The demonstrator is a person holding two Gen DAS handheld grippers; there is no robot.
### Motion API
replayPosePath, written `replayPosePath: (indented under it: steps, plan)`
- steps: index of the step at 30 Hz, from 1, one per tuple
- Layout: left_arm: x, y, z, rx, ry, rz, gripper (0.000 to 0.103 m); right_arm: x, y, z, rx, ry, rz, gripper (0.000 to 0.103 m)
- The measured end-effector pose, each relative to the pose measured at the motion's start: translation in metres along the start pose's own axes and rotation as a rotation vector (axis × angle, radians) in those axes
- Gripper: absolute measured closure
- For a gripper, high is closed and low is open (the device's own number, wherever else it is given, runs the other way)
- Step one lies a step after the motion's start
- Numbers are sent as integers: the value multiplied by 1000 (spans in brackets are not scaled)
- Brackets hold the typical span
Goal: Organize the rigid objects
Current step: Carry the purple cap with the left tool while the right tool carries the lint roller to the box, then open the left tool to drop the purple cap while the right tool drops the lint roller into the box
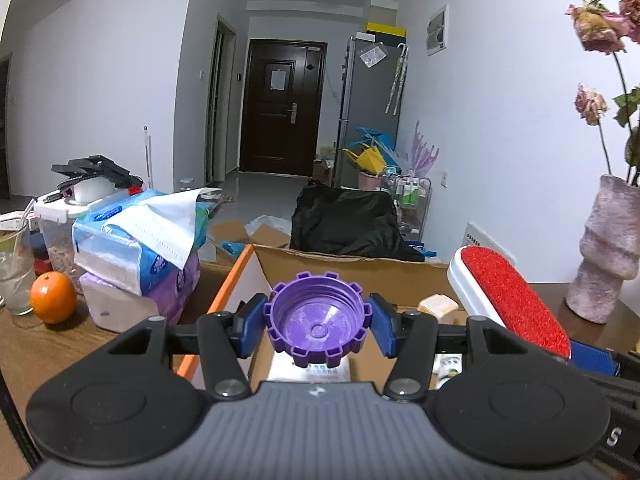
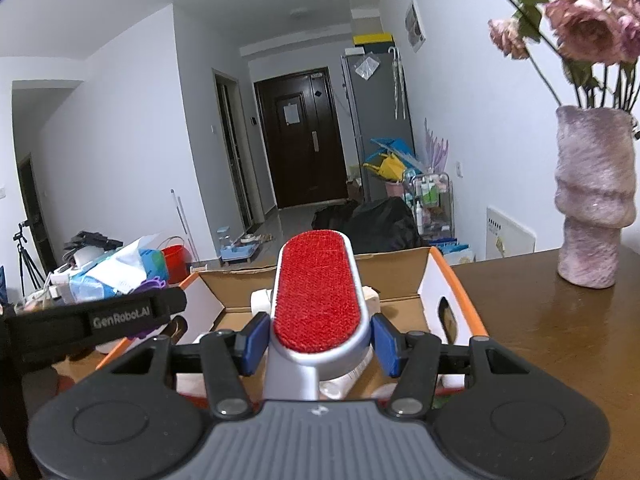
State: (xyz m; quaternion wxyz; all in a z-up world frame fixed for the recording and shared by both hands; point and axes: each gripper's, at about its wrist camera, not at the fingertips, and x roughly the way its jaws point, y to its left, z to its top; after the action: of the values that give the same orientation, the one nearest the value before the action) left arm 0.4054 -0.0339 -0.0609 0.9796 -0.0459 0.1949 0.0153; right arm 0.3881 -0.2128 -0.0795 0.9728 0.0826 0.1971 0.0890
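The left tool [image 1: 318,322] is partly closed, its blue pads clamped on a purple cap [image 1: 318,320] held above the open box [image 1: 352,268]. The right tool [image 2: 318,338] grips a red brush [image 2: 316,300] over the same box on the bench [image 2: 540,320].

Box mouth: the cardboard box [image 2: 396,280] stands open on top, its raised flaps and orange-edged walls ringing the opening.
Box floor: small items already lie inside, leaving bare cardboard between them.
Left flank: stacked tissue packs [image 1: 136,248], an orange [image 1: 53,297] and a glass [image 1: 16,276] crowd the table just left of the box.
Right flank: bare wooden table [image 2: 540,340] runs to the vase [image 2: 592,200], which stands well apart, its dried roses [image 2: 576,32] overhanging.
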Motion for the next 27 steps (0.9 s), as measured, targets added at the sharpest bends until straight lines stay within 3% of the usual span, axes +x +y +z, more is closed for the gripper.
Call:
replayPosePath:
  steps: [13,27]
  plan:
    - [47,16,17,-11,21,45,47,62,5,25,95,116,23,49]
    - [63,14,15,13,81,39,45,103,-11,37,194,207,-43,47]
